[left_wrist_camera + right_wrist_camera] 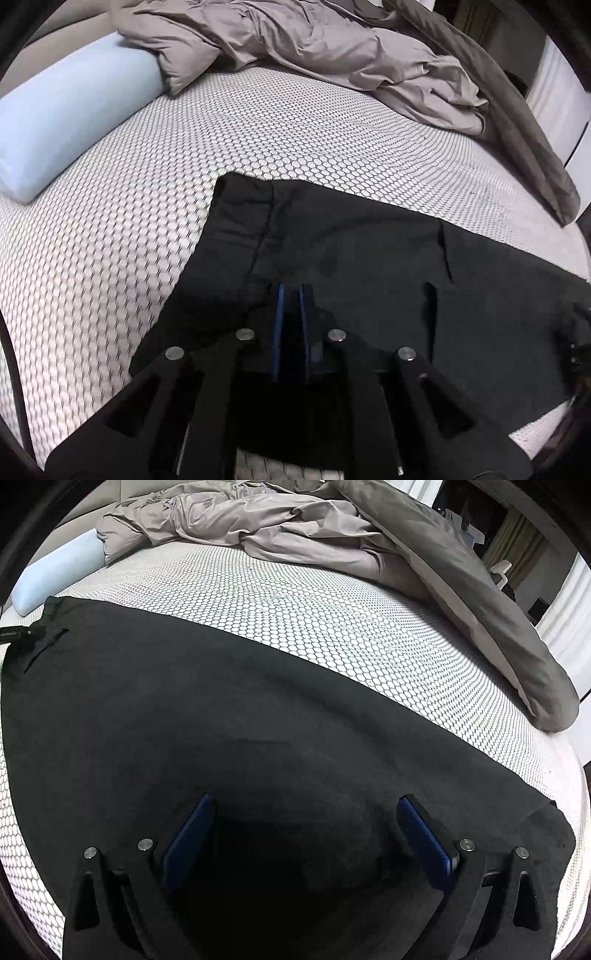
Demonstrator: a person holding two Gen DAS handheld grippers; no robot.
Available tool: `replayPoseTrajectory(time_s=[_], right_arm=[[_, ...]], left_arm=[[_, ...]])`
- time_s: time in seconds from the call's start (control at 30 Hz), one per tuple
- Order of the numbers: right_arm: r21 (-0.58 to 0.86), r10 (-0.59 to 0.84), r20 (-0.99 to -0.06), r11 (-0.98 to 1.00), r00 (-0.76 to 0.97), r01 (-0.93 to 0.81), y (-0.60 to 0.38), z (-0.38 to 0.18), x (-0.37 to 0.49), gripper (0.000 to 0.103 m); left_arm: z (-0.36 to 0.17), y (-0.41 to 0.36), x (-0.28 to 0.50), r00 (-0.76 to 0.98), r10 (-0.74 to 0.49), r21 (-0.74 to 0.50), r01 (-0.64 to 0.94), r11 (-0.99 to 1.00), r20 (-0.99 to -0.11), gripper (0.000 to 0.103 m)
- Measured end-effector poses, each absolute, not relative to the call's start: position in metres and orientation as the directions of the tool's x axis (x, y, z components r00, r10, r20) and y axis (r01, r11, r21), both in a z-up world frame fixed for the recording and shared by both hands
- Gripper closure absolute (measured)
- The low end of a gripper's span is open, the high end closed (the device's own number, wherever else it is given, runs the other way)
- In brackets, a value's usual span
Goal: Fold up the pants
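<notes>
This place is a bedroom in a home. A large bed fills both views: its mattress [155, 155] has a white cover with a honeycomb pattern. A crumpled grey-beige duvet [303, 48] lies at the far side, and a light blue pillow [62, 125] rests at the left edge. Behind the bed, the right wrist view shows curtains [513, 539] and a white chair [503, 569].

The pants [221, 709] lie on the mattress [295, 602], the duvet [295, 520] behind, apparently bunched.
</notes>
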State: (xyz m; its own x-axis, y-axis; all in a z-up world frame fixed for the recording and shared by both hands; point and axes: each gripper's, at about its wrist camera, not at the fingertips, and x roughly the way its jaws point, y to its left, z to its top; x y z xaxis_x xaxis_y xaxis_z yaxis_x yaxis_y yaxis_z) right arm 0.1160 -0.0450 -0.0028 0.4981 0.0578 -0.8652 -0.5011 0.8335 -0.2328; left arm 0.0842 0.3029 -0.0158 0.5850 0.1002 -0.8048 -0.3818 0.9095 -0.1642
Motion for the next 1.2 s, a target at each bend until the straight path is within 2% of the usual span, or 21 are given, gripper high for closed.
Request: replayPoseTrajectory(time_s=[0.1, 0.17, 0.23, 0.3, 0.43, 0.5, 0.53, 0.6, 0.7, 0.77, 0.9, 1.03, 1.07, 1.13, 1.2], right_arm=[[-0.23, 0.063, -0.865, 0.832, 0.497, -0.505, -0.041, -0.005, 0.122, 0.003], [-0.227, 0.068, -0.866, 0.83, 0.496, -0.51, -0.041, -0.005, 0.122, 0.003], [-0.223, 0.071, -0.866, 0.83, 0.494, -0.511, -0.044, -0.007, 0.125, 0.003], [-0.223, 0.07, -0.866, 0.832, 0.494, -0.509, -0.045, -0.008, 0.127, 0.003], [-0.225, 0.066, -0.865, 0.835, 0.497, -0.503, -0.049, -0.008, 0.128, 0.003], [-0.221, 0.072, -0.864, 0.835, 0.497, -0.505, -0.05, -0.007, 0.127, 0.003], [-0.222, 0.073, -0.864, 0.832, 0.499, -0.507, -0.049, -0.007, 0.126, 0.003], [-0.224, 0.077, -0.863, 0.827, 0.499, -0.516, -0.046, -0.007, 0.125, 0.003], [-0.219, 0.085, -0.864, 0.824, 0.496, -0.522, -0.045, -0.008, 0.124, 0.003], [-0.215, 0.088, -0.865, 0.825, 0.494, -0.523, -0.046, -0.008, 0.124, 0.003], [-0.216, 0.076, -0.867, 0.833, 0.493, -0.51, -0.054, -0.009, 0.126, 0.003], [-0.205, 0.094, -0.865, 0.832, 0.494, -0.516, -0.05, -0.005, 0.121, 0.003], [-0.196, 0.112, -0.864, 0.824, 0.491, -0.532, -0.047, -0.004, 0.117, 0.003], [-0.168, 0.151, -0.867, 0.809, 0.474, -0.564, -0.04, -0.003, 0.111, 0.003], [-0.136, 0.182, -0.874, 0.798, 0.45, -0.587, -0.039, -0.003, 0.105, 0.003]], left_arm=[[-0.007, 0.277, 0.072, 0.616, 0.054, -0.172, -0.301, 0.938, -0.786, 0.093], [-0.016, 0.255, 0.077, 0.582, 0.054, -0.118, -0.254, 0.96, -0.811, 0.089], [-0.024, 0.256, 0.077, 0.565, 0.08, -0.079, -0.251, 0.965, -0.821, 0.089], [-0.023, 0.275, 0.071, 0.572, 0.075, -0.124, -0.301, 0.945, -0.817, 0.089], [-0.014, 0.289, 0.058, 0.582, 0.121, -0.114, -0.351, 0.929, -0.804, 0.089], [-0.005, 0.269, 0.053, 0.589, 0.126, -0.082, -0.313, 0.946, -0.798, 0.089], [-0.002, 0.254, 0.047, 0.606, 0.091, -0.092, -0.264, 0.96, -0.791, 0.088], [-0.006, 0.232, 0.047, 0.591, 0.052, -0.074, -0.186, 0.98, -0.805, 0.077], [-0.021, 0.222, 0.057, 0.565, 0.075, -0.024, -0.165, 0.986, -0.821, 0.071], [-0.021, 0.235, 0.053, 0.575, 0.064, -0.065, -0.202, 0.977, -0.816, 0.071], [-0.006, 0.241, 0.04, 0.6, 0.102, -0.074, -0.262, 0.962, -0.794, 0.071], [0.014, 0.2, 0.042, 0.664, 0.019, -0.127, -0.171, 0.977, -0.747, 0.07], [0.016, 0.186, 0.048, 0.671, -0.01, -0.132, -0.131, 0.983, -0.741, 0.064], [0.009, 0.147, 0.057, 0.649, -0.038, -0.081, -0.035, 0.996, -0.759, 0.057], [-0.005, 0.128, 0.063, 0.601, -0.011, -0.009, 0.007, 1.0, -0.799, 0.057]])
